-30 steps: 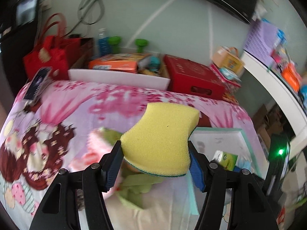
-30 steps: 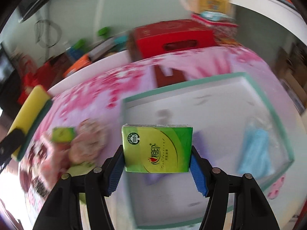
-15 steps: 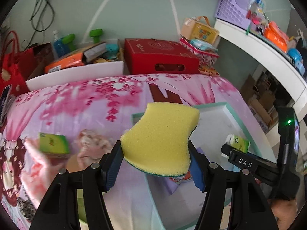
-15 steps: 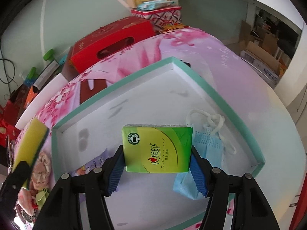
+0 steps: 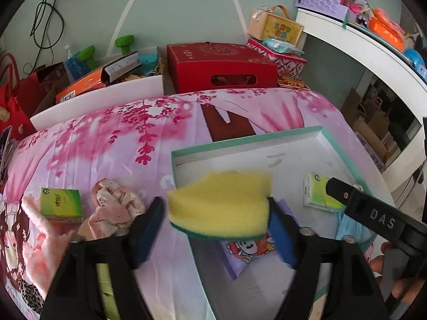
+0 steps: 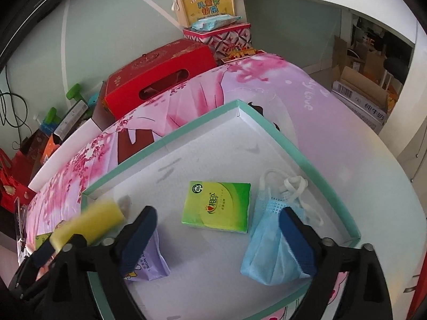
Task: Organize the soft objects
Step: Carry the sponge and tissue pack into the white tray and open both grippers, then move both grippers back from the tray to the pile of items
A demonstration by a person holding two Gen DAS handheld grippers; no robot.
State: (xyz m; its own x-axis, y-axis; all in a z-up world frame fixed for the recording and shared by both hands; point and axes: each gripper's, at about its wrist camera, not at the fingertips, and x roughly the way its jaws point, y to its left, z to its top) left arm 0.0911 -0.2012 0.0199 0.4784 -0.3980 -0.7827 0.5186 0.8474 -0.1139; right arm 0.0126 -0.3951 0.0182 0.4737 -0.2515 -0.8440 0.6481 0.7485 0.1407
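1. Hovering over the near-left part of the shallow white tray (image 5: 307, 133) with a teal rim, the left gripper (image 5: 216, 229) has just been opening its jaws; the blue pads now stand wider than the yellow sponge (image 5: 221, 208).
2. The sponge, yellow with a thin green scouring layer underneath, is blurred between the pads. A clear gap shows at the left pad; at the right pad I cannot tell whether it still touches.
3. The right gripper (image 6: 216, 237) has also just been opening its jaws, which now stand wide apart with nothing pressed between them.
4. The green tissue pack (image 6: 217, 206) lies flat on the tray floor, ahead of the right gripper's pads and clear of both.
5. A light blue face mask (image 6: 275, 250) with white ear loops lies crumpled just right of that pack, partly under the right pad.
6. A purple wipes packet (image 6: 152, 264) sits in the tray's near-left area, partly under the left pad of the right gripper.
7. Outside the tray, on the pink floral bedspread (image 5: 106, 144), a second green tissue pack (image 5: 60, 204) lies beside a crumpled pink cloth (image 5: 114, 210).
8. A fuzzy pink item (image 5: 42, 240) lies near the left edge, touching that second pack.
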